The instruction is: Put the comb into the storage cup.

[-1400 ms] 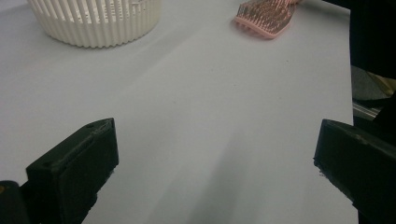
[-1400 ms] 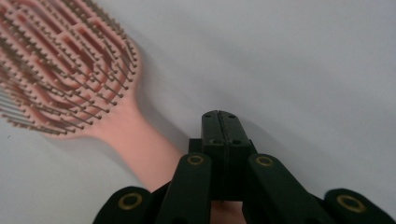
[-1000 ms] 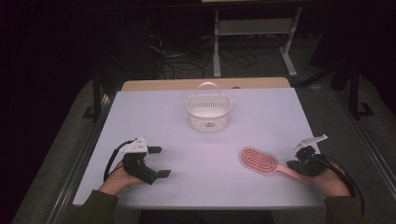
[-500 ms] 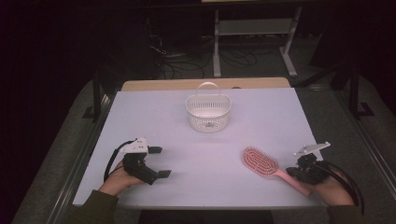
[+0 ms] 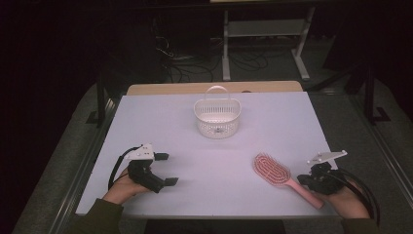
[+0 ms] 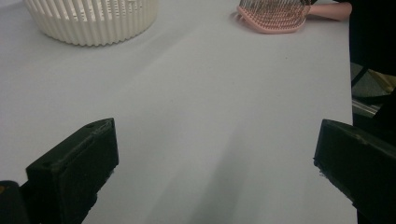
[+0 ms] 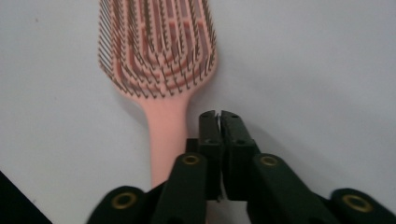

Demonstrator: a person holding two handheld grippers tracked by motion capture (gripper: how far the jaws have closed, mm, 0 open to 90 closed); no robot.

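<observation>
Looking down from the high view, the pink hairbrush [image 5: 273,171] lies bristles-up in the lower right of the frame, handle pointing toward the right gripper [image 5: 306,179]. That gripper sits just beside the handle; in the right gripper view its jaws have just cracked apart a hair, basically still closed with nothing between them, the brush [image 7: 159,60] off to their left. Over at lower left, the left gripper [image 5: 165,169] rests on the white table [image 5: 160,117], jaws wide apart and holding nothing. A white basket [image 5: 216,117] stands upper centre.
</observation>
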